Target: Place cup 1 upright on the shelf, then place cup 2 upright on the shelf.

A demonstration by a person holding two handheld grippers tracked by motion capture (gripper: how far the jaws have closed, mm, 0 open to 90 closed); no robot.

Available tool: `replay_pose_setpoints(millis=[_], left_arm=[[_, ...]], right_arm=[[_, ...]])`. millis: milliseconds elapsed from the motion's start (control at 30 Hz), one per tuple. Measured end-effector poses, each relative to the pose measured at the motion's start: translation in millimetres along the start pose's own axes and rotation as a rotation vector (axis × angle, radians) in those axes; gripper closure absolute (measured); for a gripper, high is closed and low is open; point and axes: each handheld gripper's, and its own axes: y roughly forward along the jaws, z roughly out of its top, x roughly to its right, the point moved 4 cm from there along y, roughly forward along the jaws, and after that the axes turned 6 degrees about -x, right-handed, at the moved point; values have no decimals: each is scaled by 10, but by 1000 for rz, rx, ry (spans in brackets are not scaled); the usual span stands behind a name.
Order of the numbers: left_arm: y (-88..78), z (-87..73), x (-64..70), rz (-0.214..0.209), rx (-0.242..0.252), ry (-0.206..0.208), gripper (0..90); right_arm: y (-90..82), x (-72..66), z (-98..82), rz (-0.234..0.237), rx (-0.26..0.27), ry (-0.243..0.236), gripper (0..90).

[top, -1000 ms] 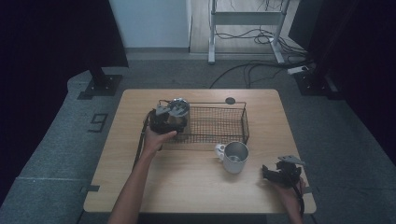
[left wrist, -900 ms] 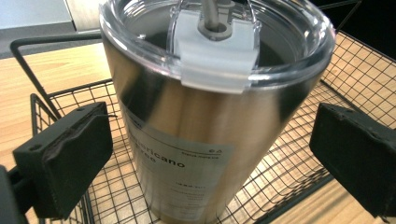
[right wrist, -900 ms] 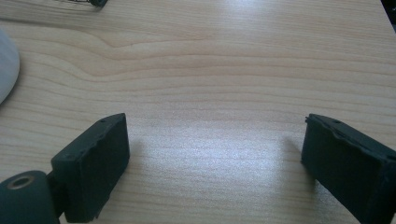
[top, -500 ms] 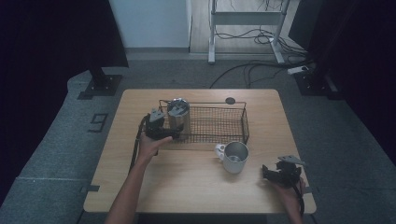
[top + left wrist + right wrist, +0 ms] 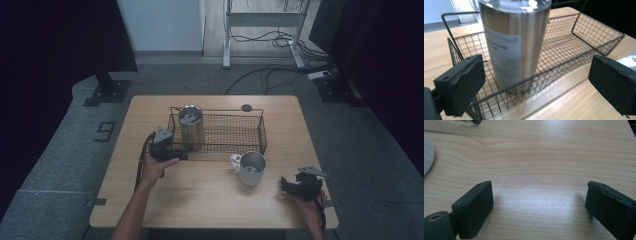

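On the one table (image 5: 200,200) stand one wire basket (image 5: 235,134), one steel tumbler (image 5: 191,125), one mug (image 5: 250,168) and one small black disc (image 5: 246,107).

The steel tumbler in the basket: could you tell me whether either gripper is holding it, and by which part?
Nothing is held. The left gripper is open, short of the tumbler; the right gripper is open over bare table.

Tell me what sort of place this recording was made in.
Probably a lab or studio set up for recording, not a home: a lone wooden table on grey carpet, dark curtains at the sides, loose cables across the floor, and a metal stand behind.
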Motion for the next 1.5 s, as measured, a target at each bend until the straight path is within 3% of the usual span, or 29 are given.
replay_pose_setpoints(millis=[600, 900, 1233, 1333, 1500], left_arm=[[-187, -632, 46, 11, -58, -53, 45], [-151, -902, 100, -9, -126, -36, 54], [-184, -1004, 48, 19, -124, -56, 67], [-186, -1010, 40, 20, -127, -55, 71], [-179, -1034, 43, 19, -140, -51, 73]], right_arm=[[-1, -1, -1, 0, 0, 1, 76], [-1, -1, -1, -1, 0, 2, 77], [-9, -2, 0, -3, 9, 4, 119], [-33, 16, -7, -40, 30, 23, 130], [-64, 11, -22, -22, 43, 15, 130]])
